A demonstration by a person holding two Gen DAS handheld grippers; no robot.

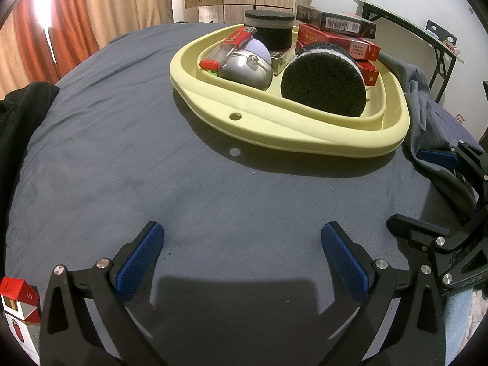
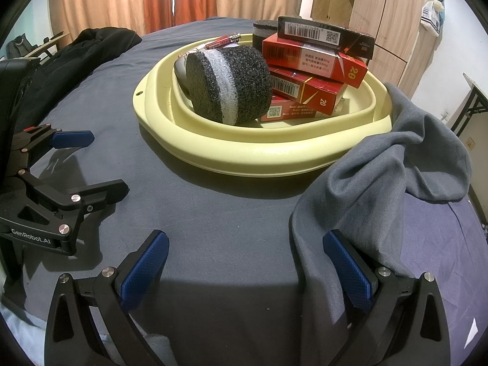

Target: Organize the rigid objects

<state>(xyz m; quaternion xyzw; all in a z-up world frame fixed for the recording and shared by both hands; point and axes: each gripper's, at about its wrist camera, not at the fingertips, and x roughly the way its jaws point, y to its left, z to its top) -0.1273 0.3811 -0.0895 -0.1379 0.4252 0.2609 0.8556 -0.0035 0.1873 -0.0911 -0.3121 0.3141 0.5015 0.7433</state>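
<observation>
On the bed (image 1: 122, 167), toward its far edge, sits the pale yellow tray (image 1: 274, 128), already loaded: stacked red cigarette boxes (image 2: 308, 70) with a black box (image 2: 323, 35) on top, two black foam cylinders, one lying on its side (image 2: 228, 85) and one upright behind (image 1: 270, 27), a metal flask (image 1: 247, 70) and red lighters (image 1: 235, 42). One opened cigarette pack (image 1: 18, 308) remains outside the tray, at the near left corner of the left wrist view, just beside the left gripper (image 1: 241, 259). Judgement: this pack is likely the next item; approach squarely across its narrow faces, grip lightly so the carton does not crush, and place it in the free space by the flask. Left jaws spread wide, holding nothing, above bare sheet. Right gripper (image 2: 244, 265) likewise spread wide and empty; its right finger (image 2: 347, 268) touches a fold of grey cloth (image 2: 381, 167) draped beside the tray, which could snag.
</observation>
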